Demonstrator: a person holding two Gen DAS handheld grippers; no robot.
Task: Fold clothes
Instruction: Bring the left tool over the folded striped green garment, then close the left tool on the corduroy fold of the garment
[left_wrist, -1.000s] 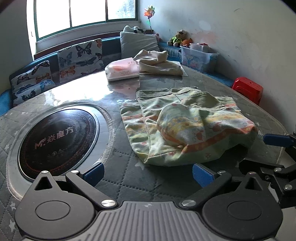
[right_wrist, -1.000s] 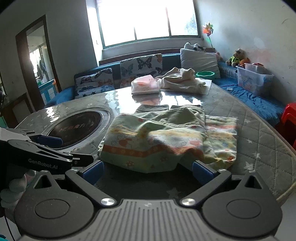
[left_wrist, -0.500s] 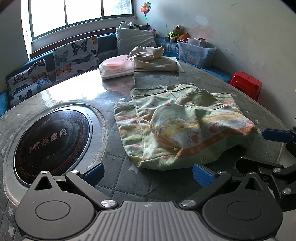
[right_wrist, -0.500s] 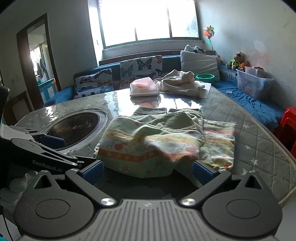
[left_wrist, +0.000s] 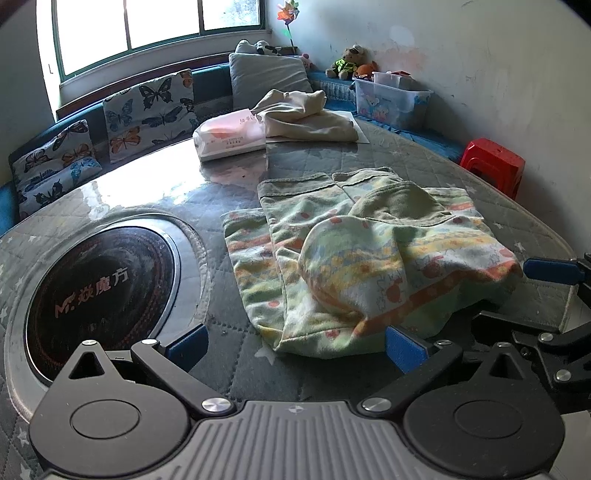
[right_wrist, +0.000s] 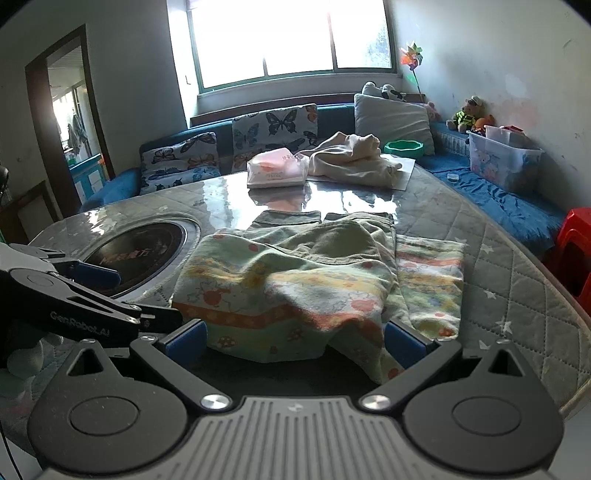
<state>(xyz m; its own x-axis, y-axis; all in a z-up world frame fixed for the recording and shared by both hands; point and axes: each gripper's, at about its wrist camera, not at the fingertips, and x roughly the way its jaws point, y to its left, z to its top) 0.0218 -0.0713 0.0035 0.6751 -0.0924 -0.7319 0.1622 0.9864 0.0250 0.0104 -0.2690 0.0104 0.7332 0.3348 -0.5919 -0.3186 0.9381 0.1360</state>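
A pale green patterned garment (left_wrist: 365, 266) with orange bands and small cartoon prints lies partly folded on the round table (left_wrist: 406, 162), which is covered in grey quilted cloth under a glossy clear sheet. Its upper layer is doubled over into a rumpled hump, and a flat panel sticks out to each side — one toward the black round cooktop (left_wrist: 96, 291) set into the table, the other toward the table's far-right edge (right_wrist: 430, 280).

The left gripper (left_wrist: 295, 345) sits at the near edge of the table with its blue-padded fingers spread wide apart and nothing between them; the right pad (left_wrist: 404, 349) is just beside the garment's near hem, though whether it touches cannot be told. The right gripper (right_wrist: 295, 341) is likewise wide open and empty, with the garment's near hem lying between and just beyond its blue pads (right_wrist: 186, 339). In the right wrist view the left gripper's black frame shows at the left edge; in the left wrist view the right gripper's fingers show at the right edge.

Well beyond the garment, a pink-and-white plastic pack of tissues (left_wrist: 231, 134) rests on the table, touching a crumpled cream cloth (left_wrist: 306, 118). A red plastic stool (left_wrist: 493, 162) stands past the table by the wall.
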